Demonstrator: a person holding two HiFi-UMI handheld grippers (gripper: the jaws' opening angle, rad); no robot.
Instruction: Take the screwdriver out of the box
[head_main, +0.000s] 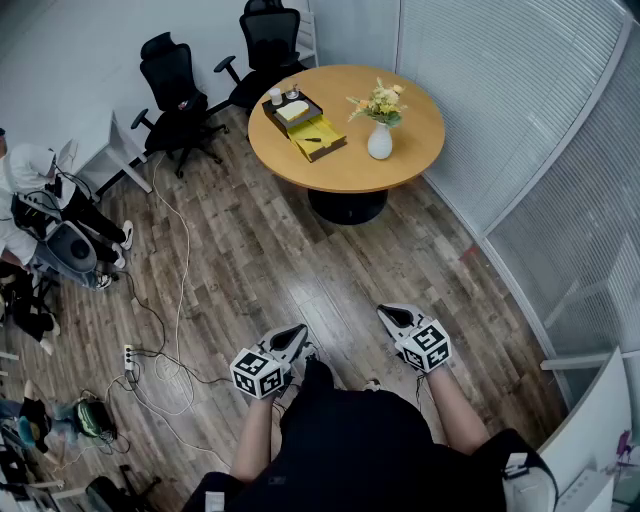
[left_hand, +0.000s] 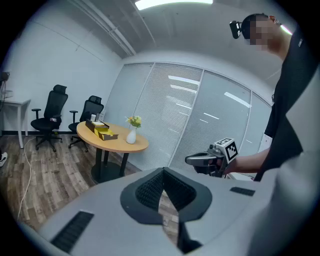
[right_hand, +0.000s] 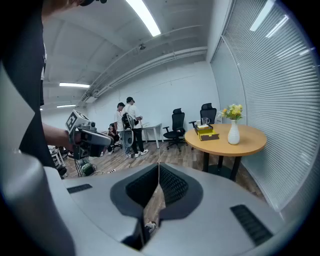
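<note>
Far ahead on the round wooden table (head_main: 405, 150) lies an open box (head_main: 305, 125) with a yellow tray, and a small dark screwdriver (head_main: 313, 139) rests on the yellow part. The box also shows as a small shape in the left gripper view (left_hand: 102, 131) and the right gripper view (right_hand: 206, 132). Both grippers are held low over the wood floor, well short of the table. My left gripper (head_main: 295, 335) (left_hand: 162, 200) is shut with nothing in it. My right gripper (head_main: 392, 315) (right_hand: 157, 195) is also shut and holds nothing.
A white vase of flowers (head_main: 380, 140) stands on the table beside the box. Black office chairs (head_main: 175, 90) sit behind the table at the left. Cables and a power strip (head_main: 128, 358) lie on the floor at the left, near people (head_main: 30, 200). A blind-covered glass wall (head_main: 540, 150) runs along the right.
</note>
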